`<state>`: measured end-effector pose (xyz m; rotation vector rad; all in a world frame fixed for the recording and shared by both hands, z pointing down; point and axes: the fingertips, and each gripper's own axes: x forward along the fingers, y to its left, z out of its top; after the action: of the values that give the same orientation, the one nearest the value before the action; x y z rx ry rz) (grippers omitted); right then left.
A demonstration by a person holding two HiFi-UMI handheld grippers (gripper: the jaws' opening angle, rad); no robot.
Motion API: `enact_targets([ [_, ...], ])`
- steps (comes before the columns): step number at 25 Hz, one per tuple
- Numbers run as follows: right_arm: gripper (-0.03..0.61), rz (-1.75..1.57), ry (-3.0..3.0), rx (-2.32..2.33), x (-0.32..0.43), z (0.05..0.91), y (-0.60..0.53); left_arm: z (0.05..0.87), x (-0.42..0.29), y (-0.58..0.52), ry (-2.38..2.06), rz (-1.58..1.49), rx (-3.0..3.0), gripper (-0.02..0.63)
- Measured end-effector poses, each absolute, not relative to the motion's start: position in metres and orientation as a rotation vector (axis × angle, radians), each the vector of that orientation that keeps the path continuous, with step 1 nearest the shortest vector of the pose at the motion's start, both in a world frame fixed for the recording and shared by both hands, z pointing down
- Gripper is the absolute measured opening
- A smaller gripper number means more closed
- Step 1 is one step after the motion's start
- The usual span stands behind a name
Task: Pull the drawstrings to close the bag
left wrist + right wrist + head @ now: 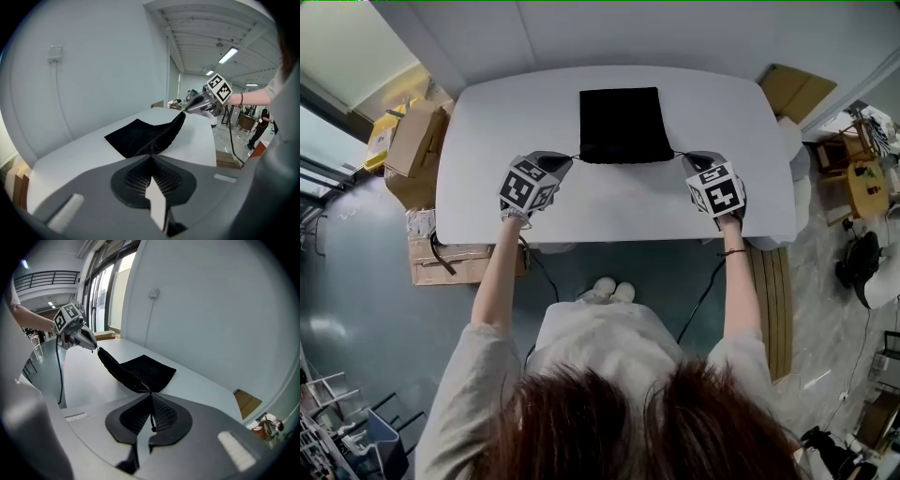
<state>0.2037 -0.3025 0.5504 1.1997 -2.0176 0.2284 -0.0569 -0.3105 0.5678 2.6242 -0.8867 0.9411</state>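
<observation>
A black drawstring bag [621, 124] lies flat on the white table [609, 206], its mouth edge toward me. A thin drawstring [575, 156] runs from its near left corner into my left gripper [569, 158], which is shut on it. At the near right corner, my right gripper [684, 157] is shut on the other drawstring [678, 153]. In the left gripper view the bag's [136, 136] gathered mouth edge rises taut from my closed jaws to the right gripper [187, 109]. The right gripper view shows the bag [147, 371] stretched the same way toward the left gripper [95, 348].
Cardboard boxes [412, 141] stand off the table's left edge, and another box [455, 262] sits on the floor near its front left corner. Flat cardboard [795, 89] leans at the back right. Wooden furniture [862, 178] stands further right. Cables [703, 295] hang below the table's front edge.
</observation>
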Motion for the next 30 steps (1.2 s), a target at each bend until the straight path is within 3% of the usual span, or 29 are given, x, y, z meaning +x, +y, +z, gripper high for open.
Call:
enact_targets([
  [30, 0.017, 0.116, -2.156, 1.386, 0.195, 0.464, -0.337, 0.485, -0.070, -0.341, -1.072, 0.690, 2.738, 0.000],
])
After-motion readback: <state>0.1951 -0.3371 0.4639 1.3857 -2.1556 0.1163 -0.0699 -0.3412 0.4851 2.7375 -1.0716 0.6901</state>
